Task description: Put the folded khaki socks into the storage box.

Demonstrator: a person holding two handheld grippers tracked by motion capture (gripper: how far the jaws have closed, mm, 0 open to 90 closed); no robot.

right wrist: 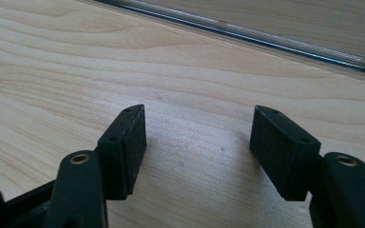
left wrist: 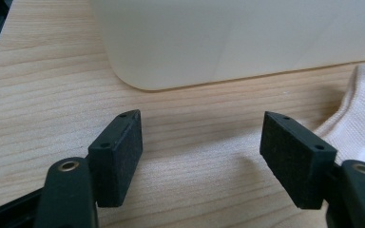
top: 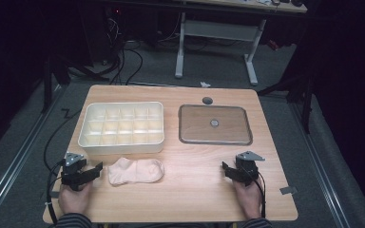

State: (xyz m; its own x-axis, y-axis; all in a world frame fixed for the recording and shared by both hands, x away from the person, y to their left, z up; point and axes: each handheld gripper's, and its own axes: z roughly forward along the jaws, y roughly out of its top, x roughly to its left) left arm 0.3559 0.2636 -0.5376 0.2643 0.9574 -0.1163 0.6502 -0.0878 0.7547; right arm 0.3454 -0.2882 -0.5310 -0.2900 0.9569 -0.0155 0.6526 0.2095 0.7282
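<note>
The sock [top: 136,171], low and left of centre, is being approached by the spread, empty left gripper [top: 96,170]; the right gripper [top: 225,169] is being held spread and empty. A pinch on the cuff is called for next.

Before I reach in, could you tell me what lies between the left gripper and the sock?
Nothing: in the high view only bare table separates the open left gripper from the sock.
</note>
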